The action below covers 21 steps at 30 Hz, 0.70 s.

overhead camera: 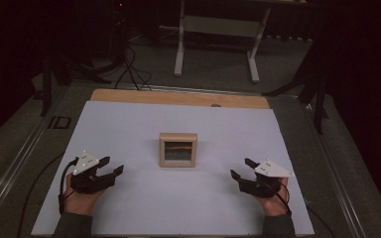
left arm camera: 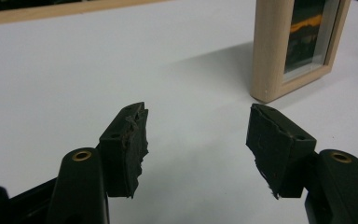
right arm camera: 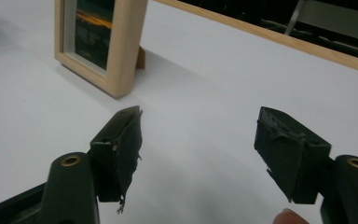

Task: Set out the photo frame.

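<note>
Left tool (overhead camera: 113,166): jaws spread wide, nothing between them, pads torn at the edges, hovering over bare tabletop (overhead camera: 129,129). Right tool (overhead camera: 239,168): same, wide and empty, not touching anything.

Only object is a small wooden picture frame (overhead camera: 178,149), standing upright mid-tabletop between the two tools, well apart from both. In the left gripper view it sits ahead and to the right; in the right gripper view ahead and to the left, with a prop leg showing behind it.

Handling guess: light, rigid, light-coloured wood with a glazed front, so fragile on the face and easy to tip since it stands on a narrow base plus prop. Wood should grip fine on the worn pads. Best hold is across the side rails or top rail, off the glass. One tool either side would steady it.
</note>
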Each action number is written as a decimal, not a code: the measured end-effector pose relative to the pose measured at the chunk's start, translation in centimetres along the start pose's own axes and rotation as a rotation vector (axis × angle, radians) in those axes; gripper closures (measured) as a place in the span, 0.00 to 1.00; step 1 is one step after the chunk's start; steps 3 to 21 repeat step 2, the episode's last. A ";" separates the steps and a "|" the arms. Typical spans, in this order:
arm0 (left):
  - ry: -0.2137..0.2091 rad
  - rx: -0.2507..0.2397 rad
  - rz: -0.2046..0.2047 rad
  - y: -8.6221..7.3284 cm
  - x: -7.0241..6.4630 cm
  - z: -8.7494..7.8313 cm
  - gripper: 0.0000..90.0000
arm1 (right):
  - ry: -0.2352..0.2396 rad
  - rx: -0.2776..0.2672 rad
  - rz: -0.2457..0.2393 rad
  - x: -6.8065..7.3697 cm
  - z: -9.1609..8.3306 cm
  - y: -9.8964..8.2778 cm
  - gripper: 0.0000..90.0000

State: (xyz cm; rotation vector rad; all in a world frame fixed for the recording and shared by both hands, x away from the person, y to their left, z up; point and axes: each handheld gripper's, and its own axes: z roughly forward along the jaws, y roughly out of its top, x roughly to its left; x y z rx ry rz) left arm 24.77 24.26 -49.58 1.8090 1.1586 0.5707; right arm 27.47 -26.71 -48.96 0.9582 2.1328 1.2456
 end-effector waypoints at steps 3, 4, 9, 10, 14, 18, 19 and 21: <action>0.012 -0.005 0.000 -0.1 0.2 -0.3 0.42 | -0.003 0.002 0.002 -0.3 -0.5 -0.4 0.33; 0.012 -0.005 0.000 -0.1 0.2 -0.3 0.42 | -0.003 0.002 0.002 -0.3 -0.5 -0.4 0.33; 0.012 -0.005 0.000 -0.1 0.2 -0.3 0.42 | -0.003 0.002 0.002 -0.3 -0.5 -0.4 0.33; 0.012 -0.005 0.000 -0.1 0.2 -0.3 0.42 | -0.003 0.002 0.002 -0.3 -0.5 -0.4 0.33; 0.012 -0.005 0.000 -0.1 0.2 -0.3 0.42 | -0.003 0.002 0.002 -0.3 -0.5 -0.4 0.33; 0.012 -0.005 0.000 -0.1 0.2 -0.3 0.42 | -0.003 0.002 0.002 -0.3 -0.5 -0.4 0.33; 0.012 -0.005 0.000 -0.1 0.2 -0.3 0.42 | -0.003 0.002 0.002 -0.3 -0.5 -0.4 0.33; 0.012 -0.005 0.000 -0.1 0.2 -0.3 0.42 | -0.003 0.002 0.002 -0.3 -0.5 -0.4 0.33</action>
